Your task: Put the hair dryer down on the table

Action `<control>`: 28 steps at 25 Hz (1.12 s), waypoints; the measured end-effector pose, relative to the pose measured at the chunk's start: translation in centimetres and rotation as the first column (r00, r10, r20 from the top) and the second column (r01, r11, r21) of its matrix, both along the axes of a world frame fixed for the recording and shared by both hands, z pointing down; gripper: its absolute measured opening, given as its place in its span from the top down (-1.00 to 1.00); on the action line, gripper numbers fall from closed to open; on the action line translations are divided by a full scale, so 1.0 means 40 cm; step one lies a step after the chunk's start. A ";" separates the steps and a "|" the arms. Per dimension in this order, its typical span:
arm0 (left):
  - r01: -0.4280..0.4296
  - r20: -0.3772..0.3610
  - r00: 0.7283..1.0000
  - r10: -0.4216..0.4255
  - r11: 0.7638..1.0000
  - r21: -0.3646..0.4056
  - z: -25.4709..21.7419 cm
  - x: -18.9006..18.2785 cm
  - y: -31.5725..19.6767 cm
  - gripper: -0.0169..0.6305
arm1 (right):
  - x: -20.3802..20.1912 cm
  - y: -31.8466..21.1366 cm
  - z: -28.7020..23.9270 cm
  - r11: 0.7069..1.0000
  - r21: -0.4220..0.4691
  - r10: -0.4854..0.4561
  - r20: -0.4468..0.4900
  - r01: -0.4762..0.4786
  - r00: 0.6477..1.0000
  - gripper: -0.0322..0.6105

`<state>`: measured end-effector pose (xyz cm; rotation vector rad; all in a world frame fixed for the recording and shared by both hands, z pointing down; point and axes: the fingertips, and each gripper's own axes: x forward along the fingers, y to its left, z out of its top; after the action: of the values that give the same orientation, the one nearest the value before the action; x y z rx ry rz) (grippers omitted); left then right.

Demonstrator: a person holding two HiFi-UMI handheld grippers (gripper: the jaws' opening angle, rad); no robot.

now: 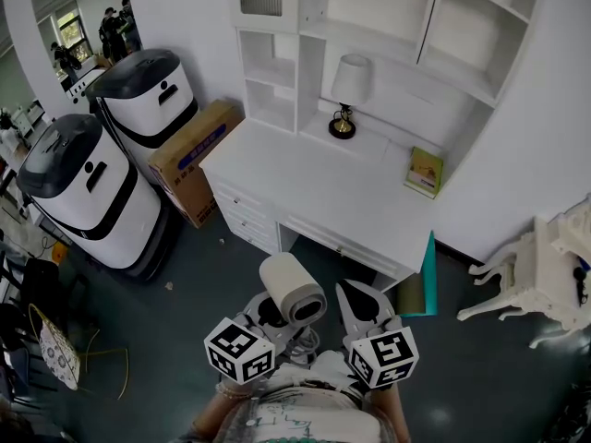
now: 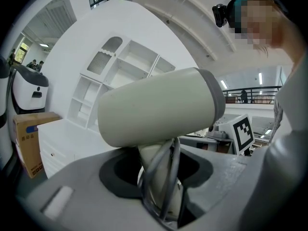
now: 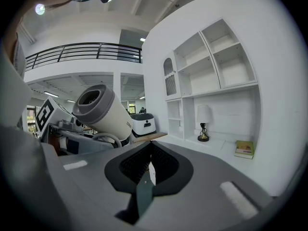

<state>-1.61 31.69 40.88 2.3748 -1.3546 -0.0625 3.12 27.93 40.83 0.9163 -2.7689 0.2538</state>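
A cream hair dryer (image 1: 292, 289) with a grey rear end is held up in the air, below the front edge of the white table (image 1: 314, 187). My left gripper (image 1: 275, 319) is shut on its handle. In the left gripper view the hair dryer (image 2: 159, 107) fills the middle, and its grey cable loops round the handle between my left gripper's (image 2: 161, 179) jaws. Just to the right my right gripper (image 1: 355, 293) is shut and holds nothing. From the right gripper view the hair dryer (image 3: 103, 112) shows at the left, beyond my right gripper (image 3: 150, 163).
On the table stand a lamp (image 1: 346, 95) and a green book (image 1: 425, 172), under white shelves (image 1: 388, 26). Two white machines (image 1: 83, 187) and a cardboard box (image 1: 189, 155) stand left of it. A teal panel (image 1: 429, 275) and a white chair (image 1: 536, 266) are at the right.
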 end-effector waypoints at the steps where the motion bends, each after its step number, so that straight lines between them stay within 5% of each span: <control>1: 0.001 -0.004 1.000 -0.001 1.000 -0.001 0.000 -0.002 -0.003 0.38 | -0.002 -0.003 0.000 1.000 -0.002 0.001 -0.001 -0.001 1.000 0.81; 28: 0.046 -0.010 0.999 -0.046 0.999 -0.010 -0.027 0.026 -0.267 0.38 | -0.004 -0.271 -0.018 0.997 -0.011 -0.082 -0.003 0.082 0.997 0.81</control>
<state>-0.56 21.02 39.81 2.3316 -1.4020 -0.0809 2.97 17.09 40.12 0.7974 -2.7911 0.2534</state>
